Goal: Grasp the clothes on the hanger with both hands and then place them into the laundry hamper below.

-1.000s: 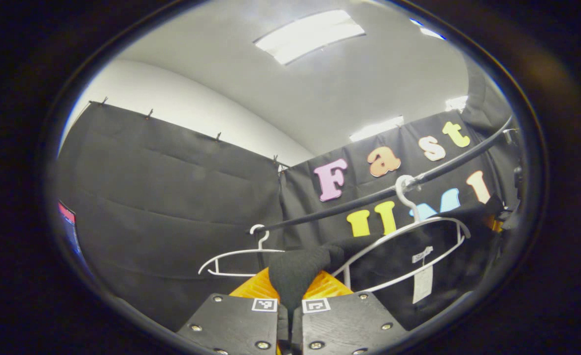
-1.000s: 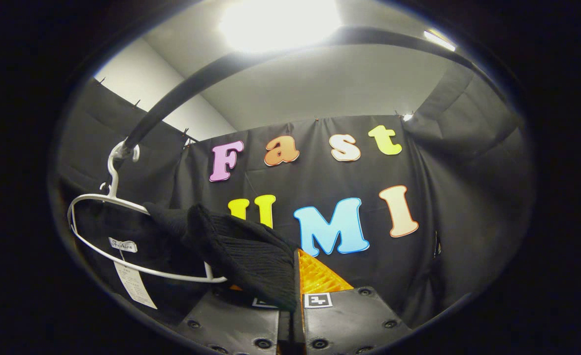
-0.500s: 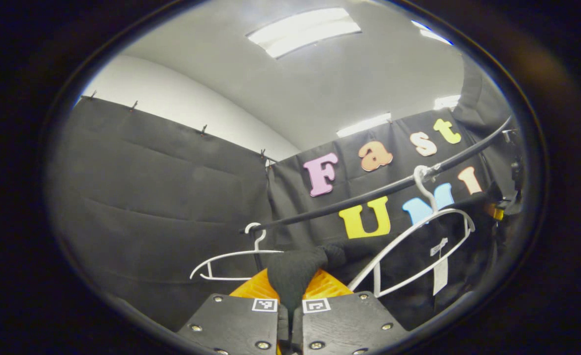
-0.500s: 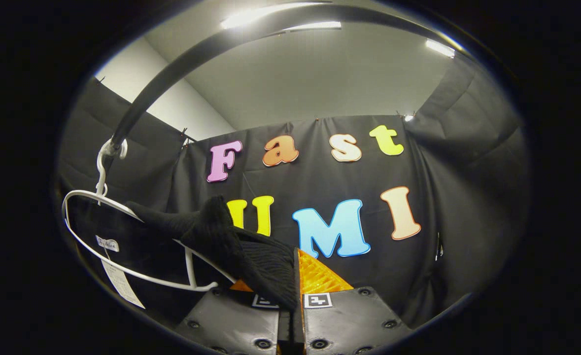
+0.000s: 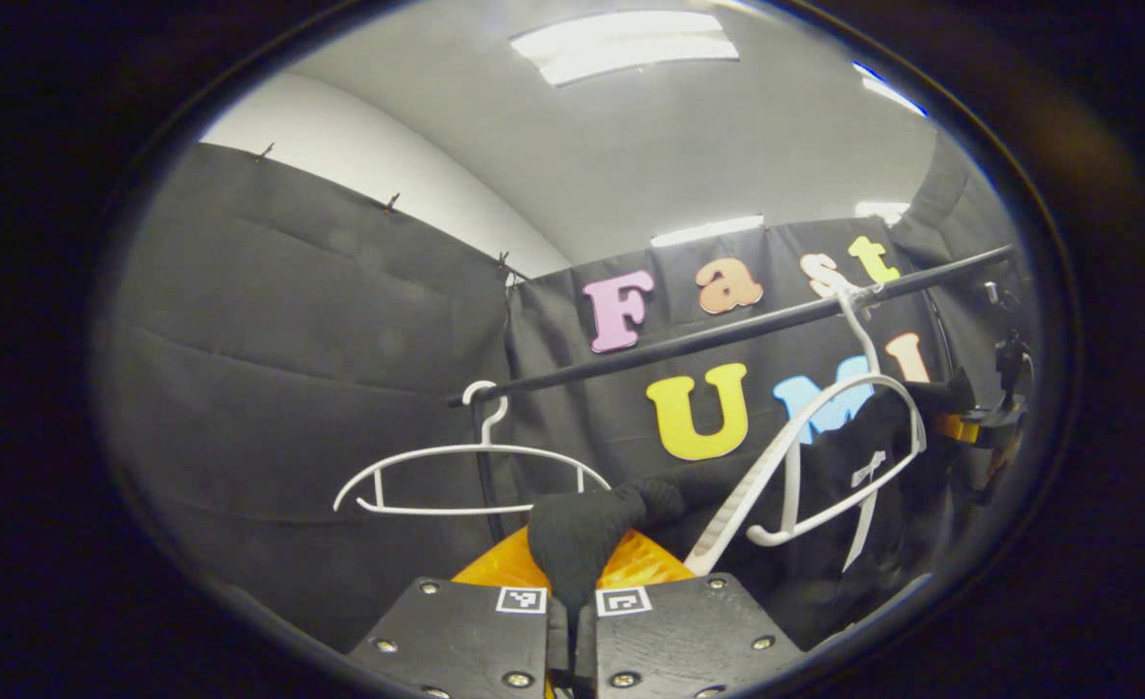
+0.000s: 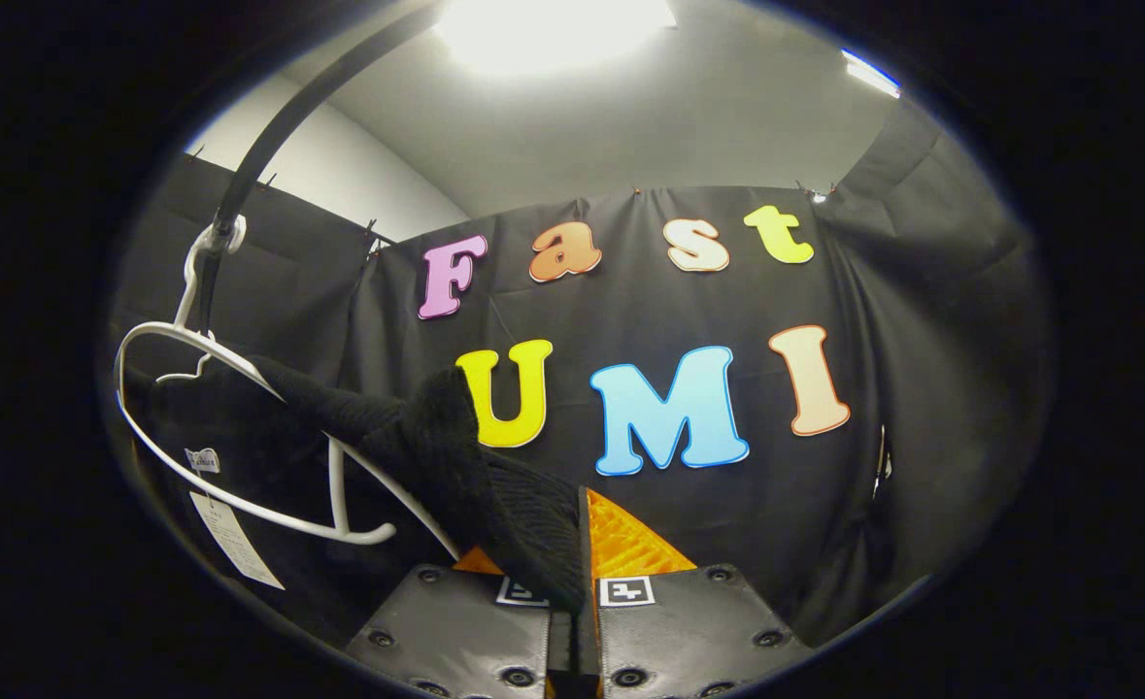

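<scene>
Tilted further, hanger [image 5: 829, 456] sheds black garment [image 6: 455, 466], pinched by both tools [image 5: 572, 607] [image 6: 577, 607].

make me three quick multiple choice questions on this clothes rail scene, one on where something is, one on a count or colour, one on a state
1. Where does the bare hanger hang?
A. on the black rail
B. on a wall hook
C. in a hamper

2. How many white hangers are on the rail?
A. one
B. two
C. four

3. What state is the left claw in?
A. wide open
B. shut on the black garment
C. shut on a hanger

Answers:
1 A, its hook loops over the rail.
2 B, the bare one and the tilted hanger carrying the garment.
3 B, dark knit fabric is pinched between its closed fingers.
</scene>
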